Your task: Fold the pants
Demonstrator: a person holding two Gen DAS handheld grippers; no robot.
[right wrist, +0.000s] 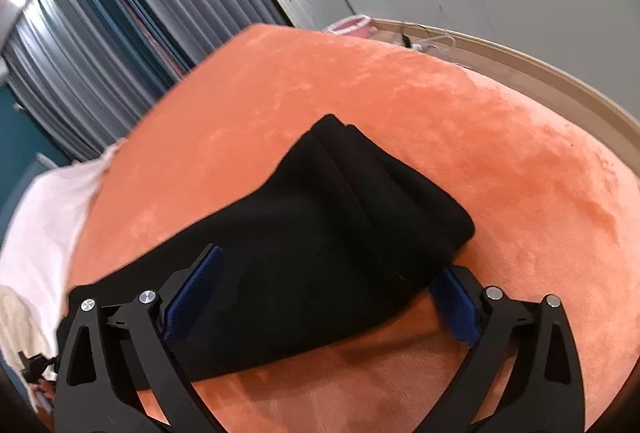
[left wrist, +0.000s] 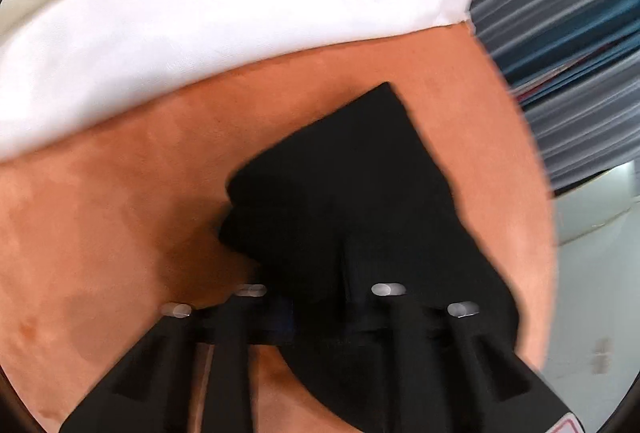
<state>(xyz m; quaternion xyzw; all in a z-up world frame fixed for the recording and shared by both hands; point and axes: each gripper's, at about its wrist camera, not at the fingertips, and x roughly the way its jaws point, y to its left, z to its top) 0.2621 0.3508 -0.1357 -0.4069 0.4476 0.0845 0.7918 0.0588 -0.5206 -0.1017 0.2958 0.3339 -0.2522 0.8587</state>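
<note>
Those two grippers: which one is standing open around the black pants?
The right gripper: its blue pads stand apart either side of the black pants. The left gripper is closed.

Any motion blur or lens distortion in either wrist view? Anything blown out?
Left wrist: motion blur smears the finger bolts and the black pants; white sheet nearly blown out. Right wrist: sharper, blue pads on the fingers crisp, only slight smear at the pants' left edge. Both: heavy fisheye curvature, dark vignette at the corners.
</note>
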